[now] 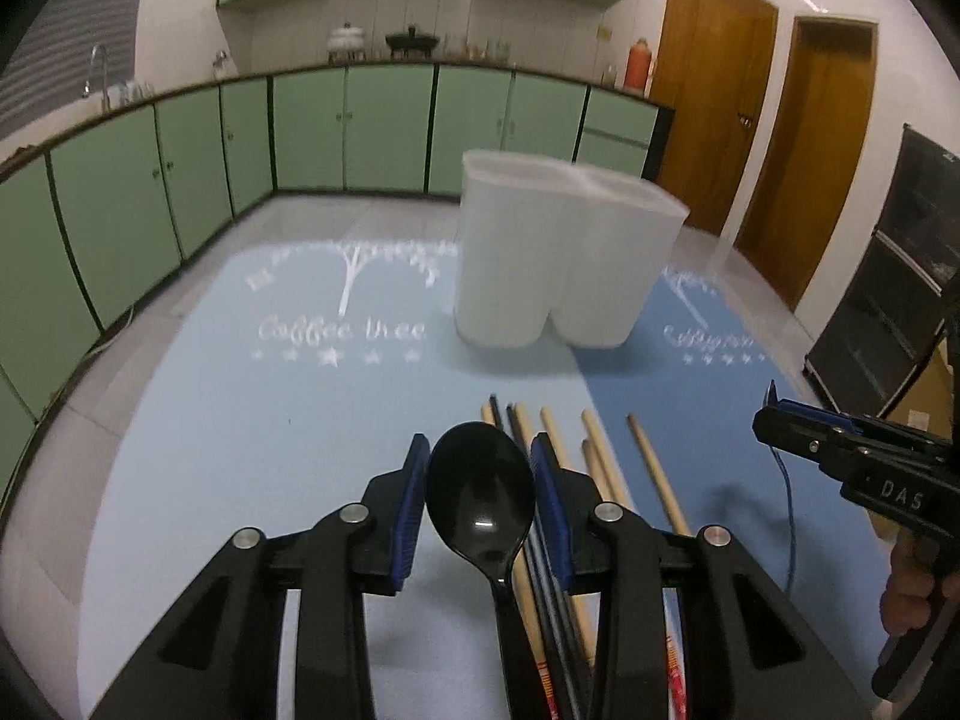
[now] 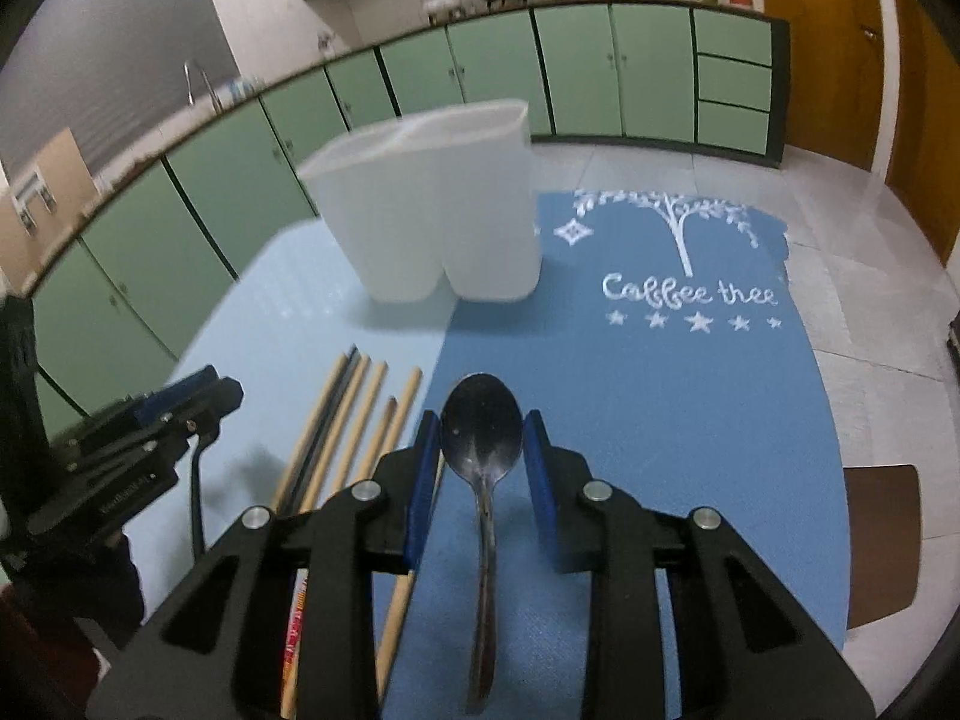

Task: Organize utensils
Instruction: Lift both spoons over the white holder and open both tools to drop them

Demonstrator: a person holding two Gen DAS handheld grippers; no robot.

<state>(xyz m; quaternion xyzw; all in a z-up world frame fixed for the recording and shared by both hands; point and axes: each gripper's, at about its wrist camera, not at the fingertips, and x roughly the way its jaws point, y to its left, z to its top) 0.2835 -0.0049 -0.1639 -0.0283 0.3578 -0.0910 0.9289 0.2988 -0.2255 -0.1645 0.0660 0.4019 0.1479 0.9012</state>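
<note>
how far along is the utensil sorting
Nothing visibly sorted yet. In hand: left claw grips a black plastic spoon; right claw grips a silver metal spoon. Left: both spoons and the wooden chopsticks on the mat go into the white translucent plastic holder.

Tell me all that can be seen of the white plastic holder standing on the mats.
The white translucent plastic utensil holder stands upright across the seam between the light blue mat and the darker blue mat. It has two rounded compartments joined side by side, open at the top. No utensil sticks out of it. Nothing touches it except the mats.
</note>
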